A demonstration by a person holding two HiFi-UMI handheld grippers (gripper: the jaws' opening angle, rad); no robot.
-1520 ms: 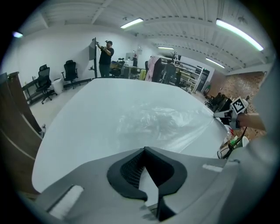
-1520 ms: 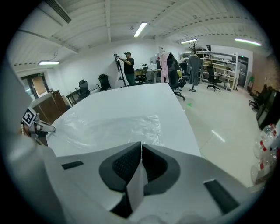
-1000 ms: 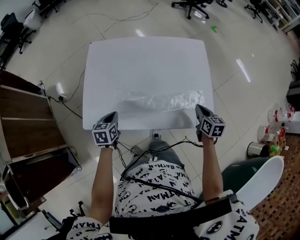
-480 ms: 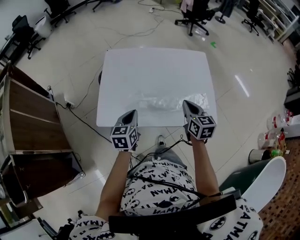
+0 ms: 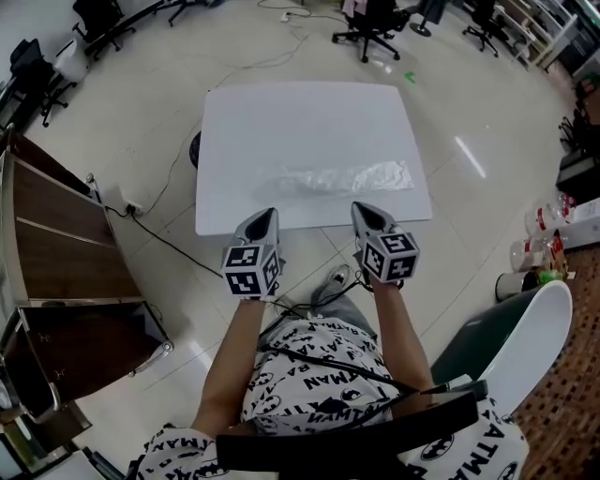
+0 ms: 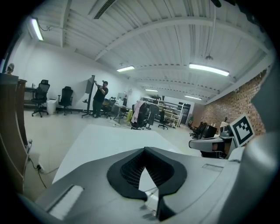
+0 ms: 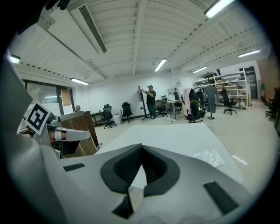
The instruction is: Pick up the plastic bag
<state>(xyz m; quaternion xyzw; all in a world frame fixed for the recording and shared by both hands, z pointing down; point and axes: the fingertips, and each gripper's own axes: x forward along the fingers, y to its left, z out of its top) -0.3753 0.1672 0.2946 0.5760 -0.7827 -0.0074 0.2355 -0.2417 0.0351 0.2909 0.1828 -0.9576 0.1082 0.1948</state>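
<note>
A clear, crinkled plastic bag (image 5: 342,178) lies flat on the white table (image 5: 281,122), toward its near right part. Both grippers hover side by side at the table's near edge, short of the bag and not touching it. My left gripper (image 5: 263,218) is shut and empty, pointing at the table's near left. My right gripper (image 5: 364,210) is shut and empty too, with the bag just beyond its tip. In the right gripper view (image 7: 141,146) the bag (image 7: 211,157) shows ahead to the right. The left gripper view (image 6: 145,151) shows only the bare table (image 6: 100,140) past the jaws.
A brown wooden cabinet (image 5: 56,244) stands left of the table, with a cable (image 5: 155,225) on the floor beside it. Office chairs (image 5: 370,23) sit beyond the far edge. At the right are bottles (image 5: 544,248) and a white-backed chair (image 5: 511,352). A person (image 7: 150,100) stands far off.
Both grippers have drawn closer together along the table's near edge, and the head view has shifted. The bag lies where it was. Both jaws stay shut.
</note>
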